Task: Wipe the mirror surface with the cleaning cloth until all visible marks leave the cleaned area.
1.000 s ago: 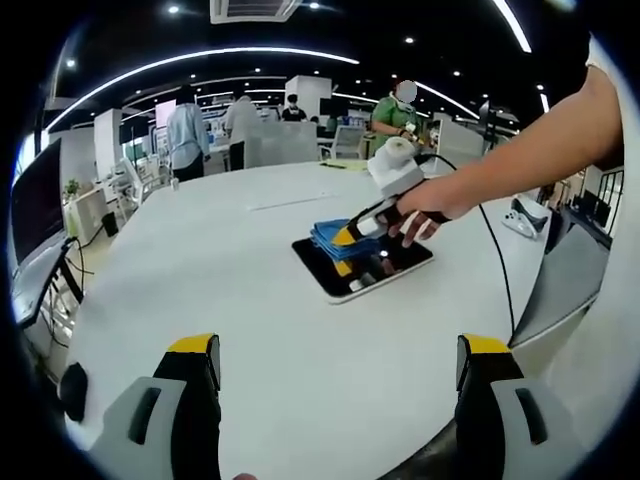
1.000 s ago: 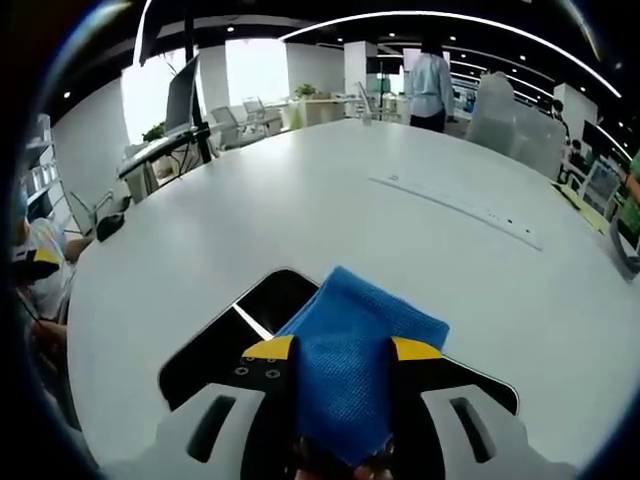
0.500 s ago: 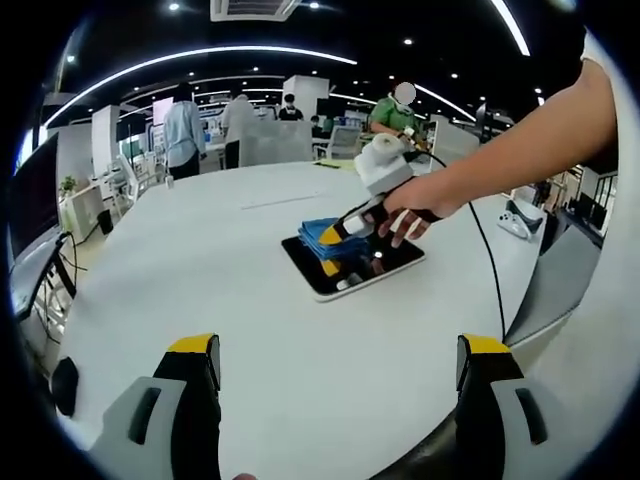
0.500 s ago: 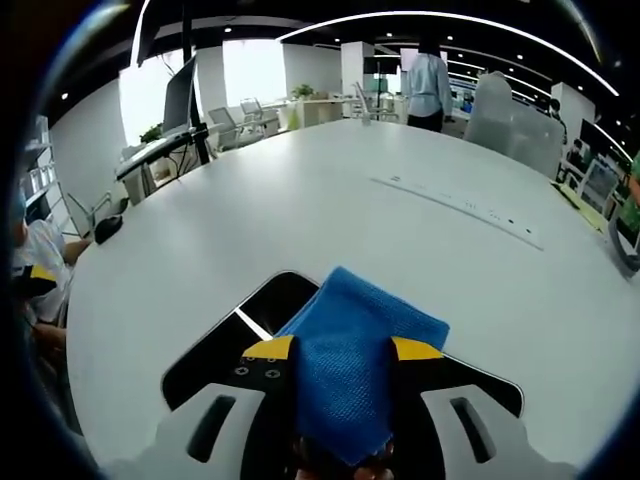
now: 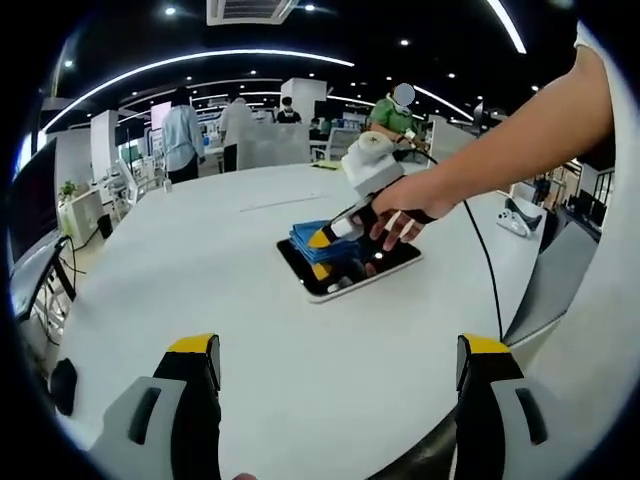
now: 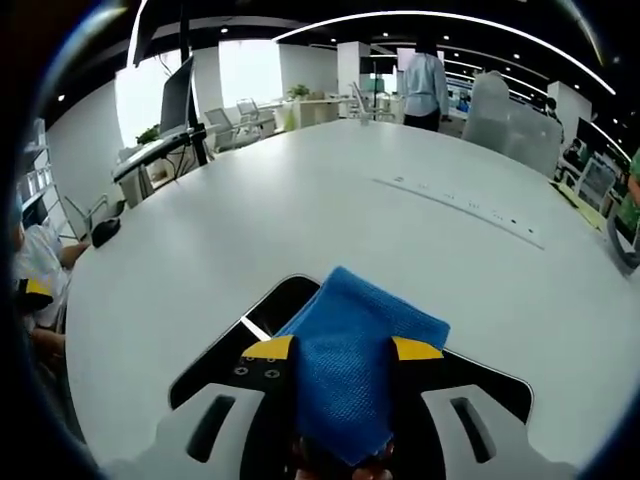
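White and wide, the surface point(image 5: 200, 290) runs back toward an open office where people stand among desks and chairs. On it lies the mirror point(image 5: 350, 268), a dark flat slab with rounded corners, its long axis slanting across the left gripper view from lower left to upper right.

The right gripper point(image 6: 340, 350) pinches the folded blue cleaning cloth point(image 6: 350, 370) between its yellow-tipped jaws, and the cloth rests on the mirror point(image 6: 240, 340), covering the part nearest the jaws. In the right gripper view, bare glass shows to the left of the cloth and a smaller strip to its right, so the unwiped length lies mostly sideways from the cloth rather than ahead of it. From the left gripper view the same cloth point(image 5: 320, 240) sits over the mirror's far left end, with the person's hand point(image 5: 400, 210) above the near right portion.

The left gripper point(image 5: 340, 350) hovers well apart from the mirror, jaws spread and holding nothing. The right side is plainly the nearer one, and I judge the next stroke should travel along the slab's long axis toward the uncovered end.
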Motion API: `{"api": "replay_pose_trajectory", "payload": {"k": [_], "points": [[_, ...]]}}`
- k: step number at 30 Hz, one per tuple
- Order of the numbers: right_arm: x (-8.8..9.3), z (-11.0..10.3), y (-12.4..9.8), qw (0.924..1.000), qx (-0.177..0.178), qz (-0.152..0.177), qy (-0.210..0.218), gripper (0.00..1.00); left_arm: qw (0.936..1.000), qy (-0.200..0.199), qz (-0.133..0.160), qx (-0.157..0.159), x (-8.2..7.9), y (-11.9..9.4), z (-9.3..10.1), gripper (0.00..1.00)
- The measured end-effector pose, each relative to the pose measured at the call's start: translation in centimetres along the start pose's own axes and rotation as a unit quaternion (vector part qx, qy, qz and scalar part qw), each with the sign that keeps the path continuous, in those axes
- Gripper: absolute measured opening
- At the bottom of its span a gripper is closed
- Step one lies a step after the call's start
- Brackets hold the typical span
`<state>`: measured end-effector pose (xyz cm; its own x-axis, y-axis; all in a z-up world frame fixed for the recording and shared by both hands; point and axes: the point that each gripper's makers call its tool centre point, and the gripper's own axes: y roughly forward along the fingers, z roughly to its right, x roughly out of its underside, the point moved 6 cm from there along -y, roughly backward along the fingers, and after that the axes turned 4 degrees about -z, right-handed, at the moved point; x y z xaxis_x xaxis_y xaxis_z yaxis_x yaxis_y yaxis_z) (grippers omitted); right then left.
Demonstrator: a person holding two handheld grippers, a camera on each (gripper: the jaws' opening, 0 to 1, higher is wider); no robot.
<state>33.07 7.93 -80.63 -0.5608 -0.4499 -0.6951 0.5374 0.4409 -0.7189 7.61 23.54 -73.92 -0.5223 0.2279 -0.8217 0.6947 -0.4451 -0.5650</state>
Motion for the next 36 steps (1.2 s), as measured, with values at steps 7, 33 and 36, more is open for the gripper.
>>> {"api": "replay_pose_trajectory", "payload": {"k": [7,33,36], "points": [[-0.1,-0.3,0.1,1.0000,0.003,0.003,0.003,0.34,0.9999,-0.005,-0.007,0.006,0.6,0.3,0.4,0.99],[-1.2,-1.8,1.1,0.9998,0.012,-0.001,0.014,0.34,0.9999,-0.006,-0.002,0.015,0.3,0.1,0.3,0.99],[-1.3,-1.9,1.1,0.9998,0.014,-0.002,0.016,0.34,0.9999,-0.003,-0.002,0.017,0.3,0.0,0.2,0.99]]}}
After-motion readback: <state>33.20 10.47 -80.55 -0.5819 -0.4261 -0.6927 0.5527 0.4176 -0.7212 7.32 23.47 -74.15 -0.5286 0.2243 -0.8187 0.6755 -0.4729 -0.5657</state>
